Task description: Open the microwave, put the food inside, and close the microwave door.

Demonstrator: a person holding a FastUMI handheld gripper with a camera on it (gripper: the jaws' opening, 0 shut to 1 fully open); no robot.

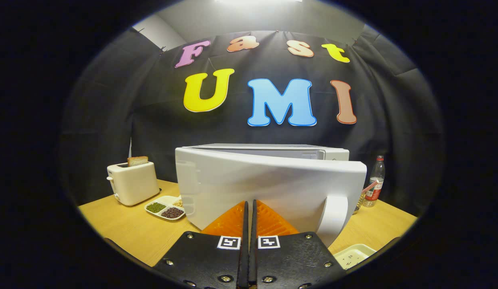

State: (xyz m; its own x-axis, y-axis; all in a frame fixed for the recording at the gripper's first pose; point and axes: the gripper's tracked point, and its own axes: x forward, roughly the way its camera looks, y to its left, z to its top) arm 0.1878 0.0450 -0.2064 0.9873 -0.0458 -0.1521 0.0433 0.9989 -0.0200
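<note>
Gripper [249, 208], fingers pressed together and holding nothing, is nosing against the white plastic microwave door [273, 188]; keeping contact near its curved handle [336, 214] should swing it closed squarely

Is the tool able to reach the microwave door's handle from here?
Probably yes. The tool, fingers together, sits right at the microwave door, and the handle is just beside it with nothing between them.

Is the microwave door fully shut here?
No: the door stands ajar, angled off the microwave; the shut gripper pushes it.
</note>
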